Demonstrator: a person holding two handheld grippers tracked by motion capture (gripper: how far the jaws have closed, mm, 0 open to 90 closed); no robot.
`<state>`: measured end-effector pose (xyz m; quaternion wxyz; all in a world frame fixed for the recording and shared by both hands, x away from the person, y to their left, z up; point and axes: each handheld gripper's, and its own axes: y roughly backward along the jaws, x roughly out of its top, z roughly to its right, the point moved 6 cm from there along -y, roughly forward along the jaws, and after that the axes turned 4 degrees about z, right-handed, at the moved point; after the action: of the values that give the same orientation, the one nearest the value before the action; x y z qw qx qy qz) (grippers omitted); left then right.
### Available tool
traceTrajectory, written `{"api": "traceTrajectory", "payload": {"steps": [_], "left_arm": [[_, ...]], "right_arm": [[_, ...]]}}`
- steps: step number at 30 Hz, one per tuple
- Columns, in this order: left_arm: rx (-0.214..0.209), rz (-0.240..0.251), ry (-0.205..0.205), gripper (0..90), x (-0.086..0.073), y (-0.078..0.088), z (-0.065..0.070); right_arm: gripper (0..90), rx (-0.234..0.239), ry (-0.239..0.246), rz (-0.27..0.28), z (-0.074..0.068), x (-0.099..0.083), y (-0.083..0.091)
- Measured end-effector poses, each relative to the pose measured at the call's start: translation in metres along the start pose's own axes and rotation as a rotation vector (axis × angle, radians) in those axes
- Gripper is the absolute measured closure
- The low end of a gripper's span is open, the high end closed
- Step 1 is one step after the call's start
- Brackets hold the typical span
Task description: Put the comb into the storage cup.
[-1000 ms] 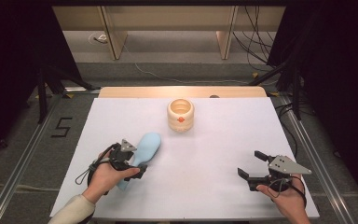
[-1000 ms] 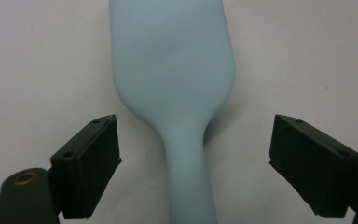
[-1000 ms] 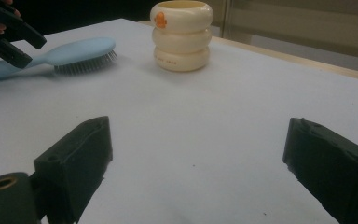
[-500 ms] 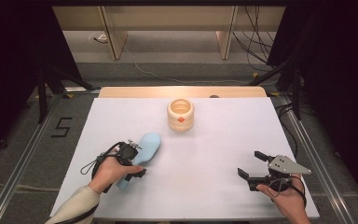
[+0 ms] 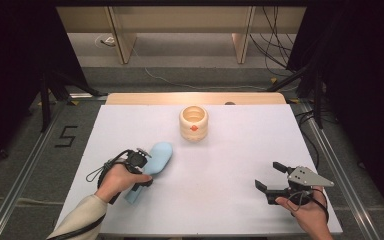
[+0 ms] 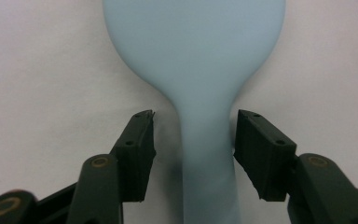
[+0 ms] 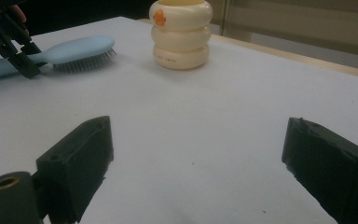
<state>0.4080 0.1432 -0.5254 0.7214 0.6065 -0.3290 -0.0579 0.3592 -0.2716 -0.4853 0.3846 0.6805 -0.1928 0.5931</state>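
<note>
Left tongs [image 6: 193, 135] closing astride smooth pale-blue hairbrush [image 6: 200, 84] handle, not gripping, right tongs [image 7: 200, 172] wide open, empty

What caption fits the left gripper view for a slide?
Left gripper closing around the blue hairbrush handle, jaws not yet touching it.

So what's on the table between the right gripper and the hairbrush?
Nothing: in the high view, bare white table separates the right gripper from the blue hairbrush.
</note>
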Motion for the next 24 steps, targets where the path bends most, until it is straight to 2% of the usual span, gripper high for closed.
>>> {"api": "traceTrajectory", "payload": {"steps": [9, 17, 24], "left_arm": [[0.023, -0.011, -0.002, 55.9, 0.0021, -0.0002, 0.0007], [0.015, -0.012, 0.005, 66.9, 0.0041, -0.0002, 0.0030], [0.026, -0.008, 0.018, 68.7, 0.0045, -0.0004, 0.0027]], "right_arm": [[10.1, -0.001, 0.001, 0.001, -0.0001, 0.0001, 0.0001], [10.4, -0.002, -0.002, 0.000, 0.0002, -0.0001, 0.0001], [10.4, -0.002, -0.003, -0.001, 0.0004, -0.0002, 0.0002]]}}
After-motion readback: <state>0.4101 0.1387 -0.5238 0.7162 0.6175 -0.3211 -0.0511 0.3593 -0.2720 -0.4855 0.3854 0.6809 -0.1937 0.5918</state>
